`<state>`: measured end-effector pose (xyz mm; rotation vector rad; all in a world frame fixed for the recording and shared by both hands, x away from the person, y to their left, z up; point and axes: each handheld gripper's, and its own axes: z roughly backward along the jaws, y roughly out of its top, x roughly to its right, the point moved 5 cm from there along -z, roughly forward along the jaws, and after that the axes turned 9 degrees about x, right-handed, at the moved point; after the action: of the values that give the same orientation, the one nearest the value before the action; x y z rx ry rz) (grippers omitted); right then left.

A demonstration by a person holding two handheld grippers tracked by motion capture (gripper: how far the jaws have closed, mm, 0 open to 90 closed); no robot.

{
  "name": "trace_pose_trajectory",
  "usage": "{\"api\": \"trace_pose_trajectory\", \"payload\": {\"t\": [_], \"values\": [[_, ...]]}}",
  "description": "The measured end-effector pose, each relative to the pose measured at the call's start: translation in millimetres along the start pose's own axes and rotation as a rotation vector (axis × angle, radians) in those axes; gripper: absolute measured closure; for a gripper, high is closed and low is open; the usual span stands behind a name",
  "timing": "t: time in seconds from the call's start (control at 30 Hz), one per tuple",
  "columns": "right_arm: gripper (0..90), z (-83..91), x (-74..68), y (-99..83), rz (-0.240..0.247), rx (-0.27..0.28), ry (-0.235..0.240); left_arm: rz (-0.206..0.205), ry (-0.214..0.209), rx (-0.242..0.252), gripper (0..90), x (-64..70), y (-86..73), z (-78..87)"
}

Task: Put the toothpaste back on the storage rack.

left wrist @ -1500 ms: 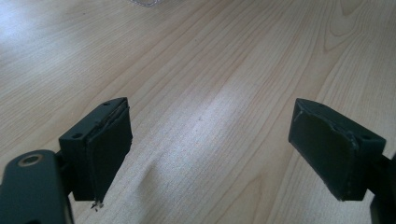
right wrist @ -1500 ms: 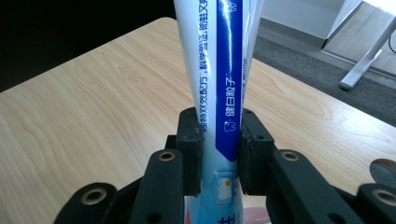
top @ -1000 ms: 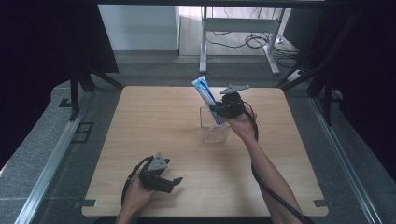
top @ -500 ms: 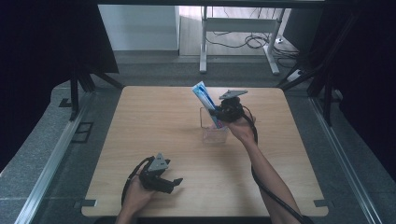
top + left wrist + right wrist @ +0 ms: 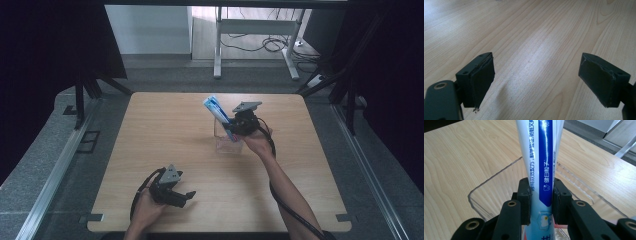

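I have the right gripper [image 5: 235,127] clamped on a white and blue plastic toothpaste tube [image 5: 217,111], and in the right gripper view both black pads press flat against the tube's [image 5: 541,157] two sides with no gap. The tube leans up and away toward the far left in the high view, its flat crimped end highest, while its lower part goes down into a clear, square-sided plastic container [image 5: 225,142] that stands on the light wooden table [image 5: 165,125], a little right of centre and in the far half. From the right gripper view I see the rim of that clear container [image 5: 486,182] running around below the jaws, so the tube sits over its opening; I cannot tell whether the bottom end touches the container floor. My left gripper [image 5: 186,198] rests low at the near edge of the table, well apart from the container, held in the left hand [image 5: 145,212]. In the left gripper view its two jaws stand wide apart with bare wood grain between them and nothing held.
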<state>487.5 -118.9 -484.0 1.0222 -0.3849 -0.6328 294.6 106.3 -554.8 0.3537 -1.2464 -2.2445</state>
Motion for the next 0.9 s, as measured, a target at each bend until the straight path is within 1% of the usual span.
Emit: {"api": "trace_pose_trajectory", "payload": {"t": [0.1,0.2,0.4,0.57,0.7,0.8,0.87,0.9], "values": [[71.4,-0.9,-0.8,-2.2,-0.001,-0.012,0.007,-0.002,0.001,-0.002,13.7,-0.2,-0.2,-0.1],[71.0,-1.1,-2.4,-4.0,0.018,-0.029,0.003,-0.001,0.000,-0.002,13.8,0.0,-0.3,-0.4],[70.2,-0.1,-3.0,-5.5,0.017,-0.043,0.010,-0.002,-0.001,-0.004,13.7,0.9,-0.1,-1.2],[68.8,0.4,-4.2,-6.5,0.021,-0.073,0.020,-0.003,0.002,-0.006,13.7,0.8,-0.2,-1.5],[67.1,1.7,-5.0,-7.6,0.029,-0.087,0.032,-0.008,0.000,-0.011,13.8,1.0,-0.2,-1.9],[63.5,3.6,-6.0,-7.2,0.022,-0.090,0.041,-0.006,-0.002,-0.011,13.8,1.5,-0.4,-2.9],[62.2,4.8,-5.9,-6.5,0.022,-0.096,0.023,-0.003,-0.002,-0.011,13.7,1.8,-0.5,-3.5],[61.8,5.3,-6.1,-6.0,0.016,-0.097,0.021,-0.003,-0.002,-0.013,13.8,2.0,-0.6,-3.7]]}}
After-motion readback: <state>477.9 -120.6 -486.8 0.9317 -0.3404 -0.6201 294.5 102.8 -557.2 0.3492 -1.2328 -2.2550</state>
